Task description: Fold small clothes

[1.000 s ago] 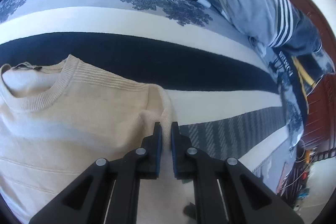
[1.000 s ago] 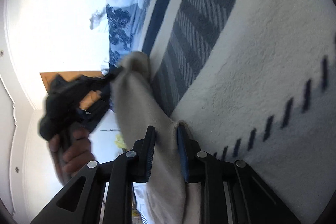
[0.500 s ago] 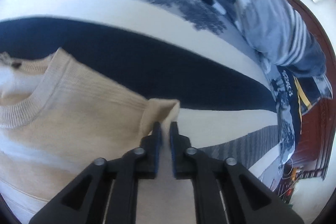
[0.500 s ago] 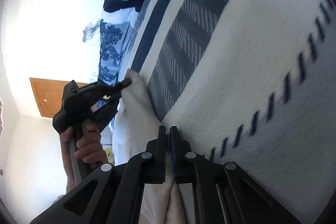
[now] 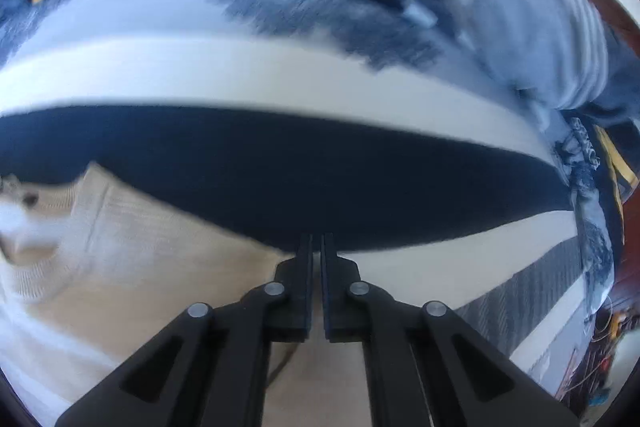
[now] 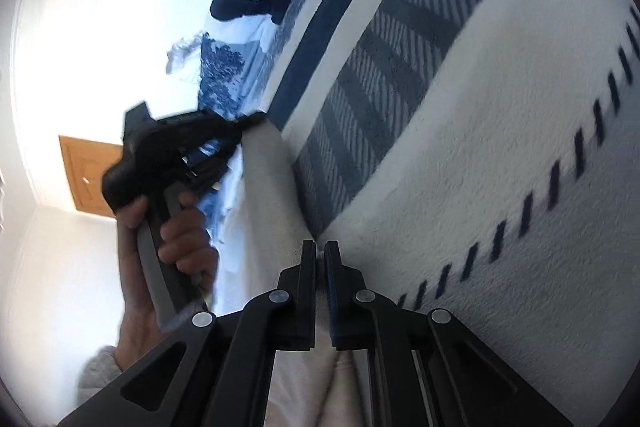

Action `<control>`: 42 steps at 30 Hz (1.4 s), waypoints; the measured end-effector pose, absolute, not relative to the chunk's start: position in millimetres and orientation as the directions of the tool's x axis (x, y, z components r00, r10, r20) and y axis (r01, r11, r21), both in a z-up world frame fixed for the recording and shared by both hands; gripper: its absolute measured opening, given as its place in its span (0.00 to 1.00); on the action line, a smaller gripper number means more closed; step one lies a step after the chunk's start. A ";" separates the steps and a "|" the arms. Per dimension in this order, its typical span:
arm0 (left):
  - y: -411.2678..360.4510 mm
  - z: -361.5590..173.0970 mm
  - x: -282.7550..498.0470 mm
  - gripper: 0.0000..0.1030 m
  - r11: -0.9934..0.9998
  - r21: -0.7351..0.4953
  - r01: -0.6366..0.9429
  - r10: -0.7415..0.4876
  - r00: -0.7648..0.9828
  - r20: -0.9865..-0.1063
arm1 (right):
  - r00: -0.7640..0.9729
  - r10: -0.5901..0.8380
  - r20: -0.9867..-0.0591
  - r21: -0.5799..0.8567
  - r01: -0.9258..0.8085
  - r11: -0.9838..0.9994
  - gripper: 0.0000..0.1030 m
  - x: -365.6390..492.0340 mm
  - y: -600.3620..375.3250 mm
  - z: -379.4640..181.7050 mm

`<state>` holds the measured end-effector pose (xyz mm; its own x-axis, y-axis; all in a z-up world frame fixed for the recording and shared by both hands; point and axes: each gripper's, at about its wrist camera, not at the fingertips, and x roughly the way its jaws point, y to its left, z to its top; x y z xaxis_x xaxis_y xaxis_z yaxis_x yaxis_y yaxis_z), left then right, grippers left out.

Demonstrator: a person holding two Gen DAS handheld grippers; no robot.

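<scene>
Cream knit sweater (image 5: 132,267) lies on the bed (image 5: 280,83), spread over a striped bedspread (image 6: 500,167) with white, navy and grey herringbone bands; its ribbed crew neck (image 5: 52,227) sits at the left of the left wrist view, which is blurred; the left claw (image 5: 317,247) is clenched, jaws almost touching, with the sweater's edge running in under them, though whether cloth is actually pinched there I cannot tell from this view; in the right wrist view that same claw (image 6: 244,121) shows at the far end of a raised fold of the sweater (image 6: 272,195), its tip at the cloth, gripped by a hand (image 6: 176,227) with a grey sleeve (image 6: 100,371) below it; the right claw (image 6: 320,255) is clenched on the near end of that same fold, cream knit showing between its jaws; crumpled blue-and-white bedding (image 5: 532,39) is heaped at the far side of the bed; a wooden door (image 6: 88,175) stands beyond the hand.
</scene>
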<state>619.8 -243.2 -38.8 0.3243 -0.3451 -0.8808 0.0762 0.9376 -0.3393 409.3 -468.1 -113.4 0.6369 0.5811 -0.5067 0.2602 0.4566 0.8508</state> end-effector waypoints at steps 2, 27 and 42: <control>-233.1 -18.9 607.0 0.04 0.911 -0.400 0.098 -0.408 0.345 -0.845 | 0.602 0.614 -0.510 0.856 0.280 0.436 0.07 412.4 -465.4 -124.0; 200.7 -11.4 118.4 0.65 0.714 -0.543 -0.443 -0.187 0.626 -0.757 | 0.387 0.734 -0.558 0.762 -0.110 0.638 0.63 221.5 -260.3 20.5; 440.8 -72.2 177.3 0.69 0.218 -0.586 -0.781 -0.030 0.594 -0.804 | 0.247 0.676 -0.694 0.627 -0.255 0.736 0.63 234.6 -70.7 42.3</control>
